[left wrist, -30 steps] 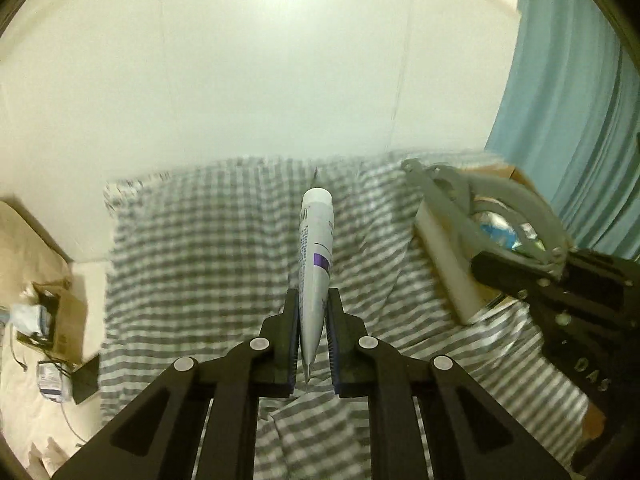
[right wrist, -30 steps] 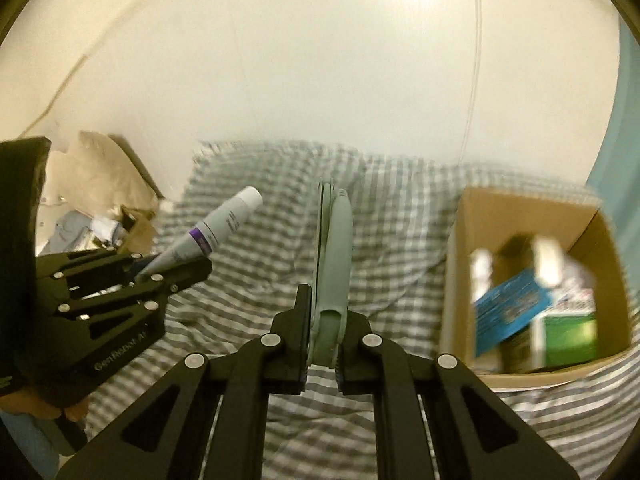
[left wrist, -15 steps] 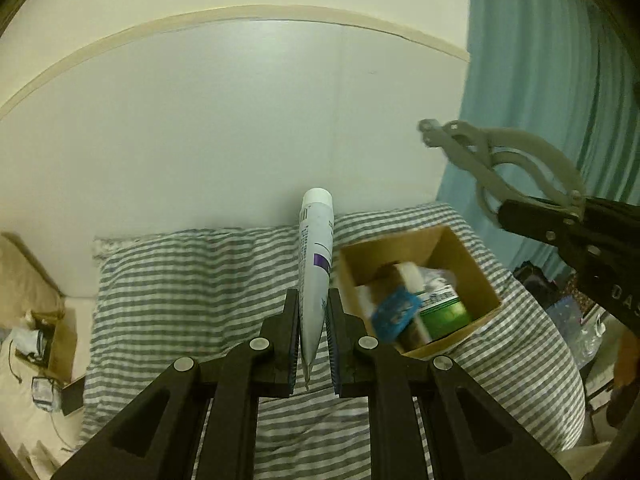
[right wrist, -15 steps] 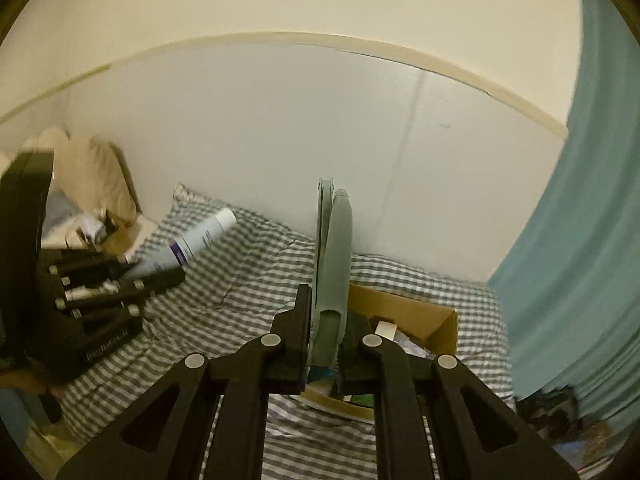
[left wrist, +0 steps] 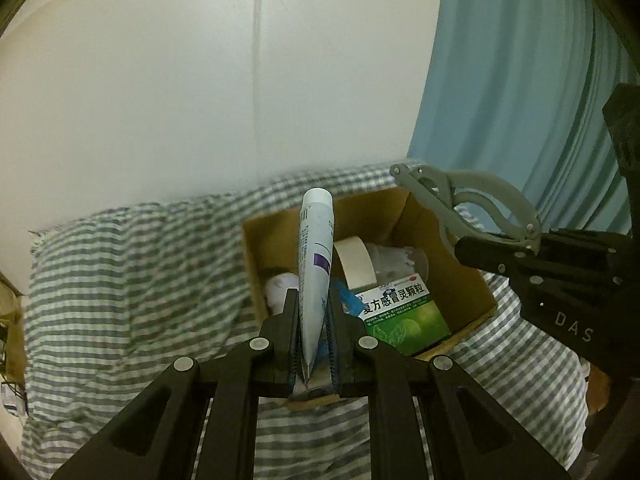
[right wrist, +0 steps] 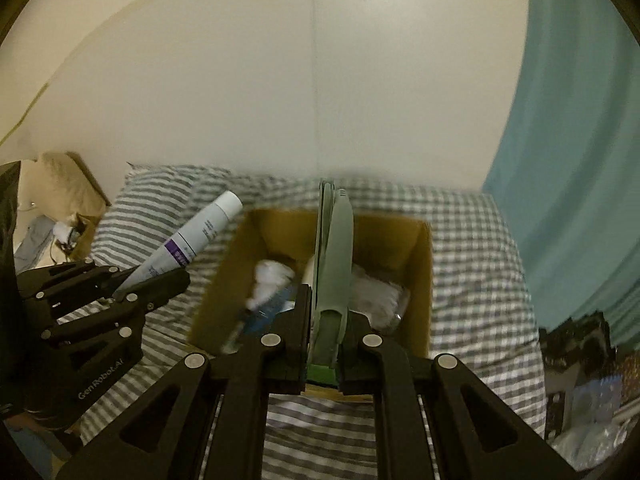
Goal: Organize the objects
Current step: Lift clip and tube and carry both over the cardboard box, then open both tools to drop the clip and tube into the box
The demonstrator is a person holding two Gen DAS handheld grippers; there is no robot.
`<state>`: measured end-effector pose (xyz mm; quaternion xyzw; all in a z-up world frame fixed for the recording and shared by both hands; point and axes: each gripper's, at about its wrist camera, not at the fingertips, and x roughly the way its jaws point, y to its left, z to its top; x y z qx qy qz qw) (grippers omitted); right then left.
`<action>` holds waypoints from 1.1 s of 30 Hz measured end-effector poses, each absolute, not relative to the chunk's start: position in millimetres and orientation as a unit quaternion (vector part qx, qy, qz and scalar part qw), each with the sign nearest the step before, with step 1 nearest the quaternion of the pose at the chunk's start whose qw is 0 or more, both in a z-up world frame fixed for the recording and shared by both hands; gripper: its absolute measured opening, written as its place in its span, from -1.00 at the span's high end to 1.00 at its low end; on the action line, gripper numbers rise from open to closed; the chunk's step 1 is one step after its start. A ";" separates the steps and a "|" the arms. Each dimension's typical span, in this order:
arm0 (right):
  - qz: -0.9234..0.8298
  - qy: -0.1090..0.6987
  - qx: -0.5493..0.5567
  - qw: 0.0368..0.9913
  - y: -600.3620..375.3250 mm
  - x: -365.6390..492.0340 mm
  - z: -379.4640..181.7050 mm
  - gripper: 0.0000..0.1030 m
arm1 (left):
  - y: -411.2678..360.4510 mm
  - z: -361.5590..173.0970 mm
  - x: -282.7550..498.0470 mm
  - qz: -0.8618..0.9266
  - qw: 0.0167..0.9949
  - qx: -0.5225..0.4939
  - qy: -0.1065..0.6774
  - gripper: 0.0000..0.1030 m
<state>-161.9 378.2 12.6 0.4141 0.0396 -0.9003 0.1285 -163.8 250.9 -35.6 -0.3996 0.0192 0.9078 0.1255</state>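
My left gripper (left wrist: 314, 300) is shut on the crimped end of a white tube with a purple band (left wrist: 316, 256), held upright above the near-left part of an open cardboard box (left wrist: 472, 280); the tube also shows in the right wrist view (right wrist: 192, 240). My right gripper (right wrist: 326, 300) is shut on a grey-green plastic clip tool (right wrist: 336, 256), held edge-on above the same box (right wrist: 420, 280). That tool (left wrist: 468, 200) hangs over the box's right rim in the left wrist view. The box holds a green medicine carton (left wrist: 404, 316), a tape roll (left wrist: 356, 264) and white wrapped items.
The box sits on a bed with a grey-and-white striped cover (left wrist: 132, 288). A white wall lies behind and a blue curtain (left wrist: 520, 80) to the right. Clutter lies on the floor at the far left (right wrist: 64, 232) and lower right (right wrist: 588, 380).
Both grippers have come down and forward over the box, which now looks much larger and sits directly beneath the tube and the clip tool. Both grips are unchanged.
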 end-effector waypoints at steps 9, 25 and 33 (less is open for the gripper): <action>-0.880 0.036 0.460 0.116 400.6 -205.6 -39.1 0.83 | 272.7 -72.2 -193.2 0.897 0.125 -0.424 0.030 0.76; -0.900 0.029 0.425 0.090 409.9 -199.7 -1.8 0.06 | 266.2 -46.8 -180.5 0.906 0.112 -0.406 0.042 0.00; -0.930 0.048 0.358 0.074 404.7 -132.8 53.2 -0.28 | 238.8 13.2 -145.0 0.930 0.092 -0.356 0.014 -0.47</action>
